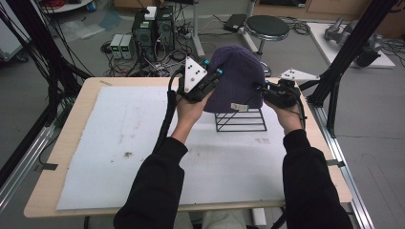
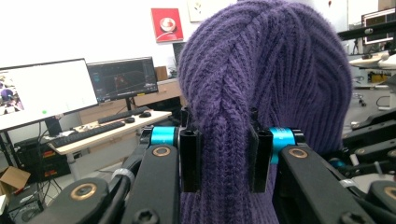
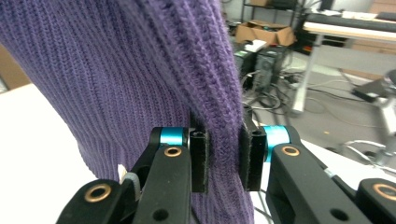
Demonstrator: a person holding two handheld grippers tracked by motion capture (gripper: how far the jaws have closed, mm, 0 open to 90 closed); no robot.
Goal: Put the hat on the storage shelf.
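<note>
A purple knitted beanie sits over the top of a black wire stand at the far middle of the table. My left gripper is shut on a fold of the beanie at its left side, the knit pinched between both jaws. My right gripper is shut on the beanie at its right side, a thick ridge of knit squeezed between its pads. A small white label hangs at the hat's lower edge.
A white mat covers the wooden table. Black frame posts rise at the right edge. Beyond the table are computers, cables and a black stool. Monitors stand behind the hat in the left gripper view.
</note>
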